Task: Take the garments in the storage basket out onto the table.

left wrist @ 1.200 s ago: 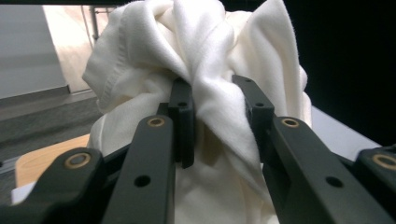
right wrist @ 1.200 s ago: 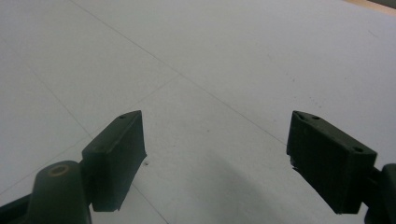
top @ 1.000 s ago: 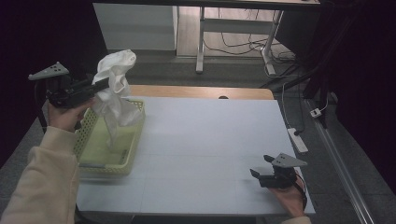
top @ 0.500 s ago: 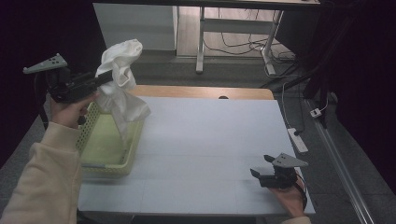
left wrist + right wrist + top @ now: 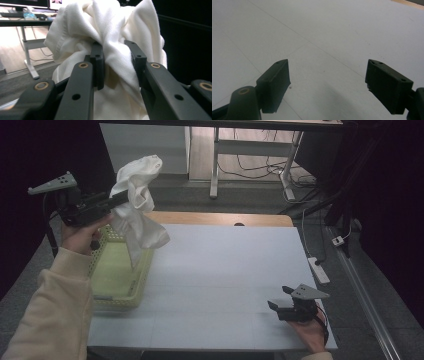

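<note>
White cloth [image 5: 136,205]: bunched, held in the air above the far end of the yellow-green basket [image 5: 120,285], lower folds hanging toward the basket rim [image 5: 145,262]; whether the lowest fold touches the rim, hard to tell from the high view. Left gripper [image 5: 120,199]: clamped on the cloth, both pads biting one gathered fold near the bundle's middle, as seen in the left gripper view [image 5: 112,57]. Right gripper [image 5: 276,299]: spread wide, nothing between the jaws, resting low at the near right of the white table [image 5: 225,270], well apart from cloth and basket.

Hazards from here:
- Slippage. Grip taken on a single fold; weight of the hanging part likely to draw fabric out between the pads.
- Snagging. Trailing folds near the rim; a sideways carry liable to drag or tip the light basket.
- Uncontrolled unfurling. Loose bundle apt to drop open and land crumpled, half on table, half in basket.
</note>
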`<move>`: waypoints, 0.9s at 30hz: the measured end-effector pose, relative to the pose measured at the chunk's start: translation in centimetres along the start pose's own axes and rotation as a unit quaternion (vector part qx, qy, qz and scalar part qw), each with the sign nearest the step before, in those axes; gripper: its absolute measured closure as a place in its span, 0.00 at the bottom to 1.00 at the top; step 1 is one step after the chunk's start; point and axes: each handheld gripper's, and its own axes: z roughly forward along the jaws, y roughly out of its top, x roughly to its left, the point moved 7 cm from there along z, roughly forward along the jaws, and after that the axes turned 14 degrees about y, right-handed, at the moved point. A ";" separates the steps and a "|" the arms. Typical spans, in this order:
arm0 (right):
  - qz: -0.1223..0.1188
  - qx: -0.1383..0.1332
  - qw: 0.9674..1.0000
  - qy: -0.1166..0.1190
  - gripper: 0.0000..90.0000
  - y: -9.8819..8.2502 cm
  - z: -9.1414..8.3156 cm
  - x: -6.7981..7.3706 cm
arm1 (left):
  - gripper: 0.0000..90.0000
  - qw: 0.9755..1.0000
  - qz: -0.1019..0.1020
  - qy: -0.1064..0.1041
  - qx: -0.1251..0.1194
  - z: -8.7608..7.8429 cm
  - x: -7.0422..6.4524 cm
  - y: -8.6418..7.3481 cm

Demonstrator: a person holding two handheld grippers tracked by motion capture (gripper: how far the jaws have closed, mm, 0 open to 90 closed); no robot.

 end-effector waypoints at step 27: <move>-0.001 0.003 1.000 -0.002 0.22 0.0 0.0 0.0 | 0.79 0.997 0.029 -0.071 -0.004 4.1 -7.5 2.1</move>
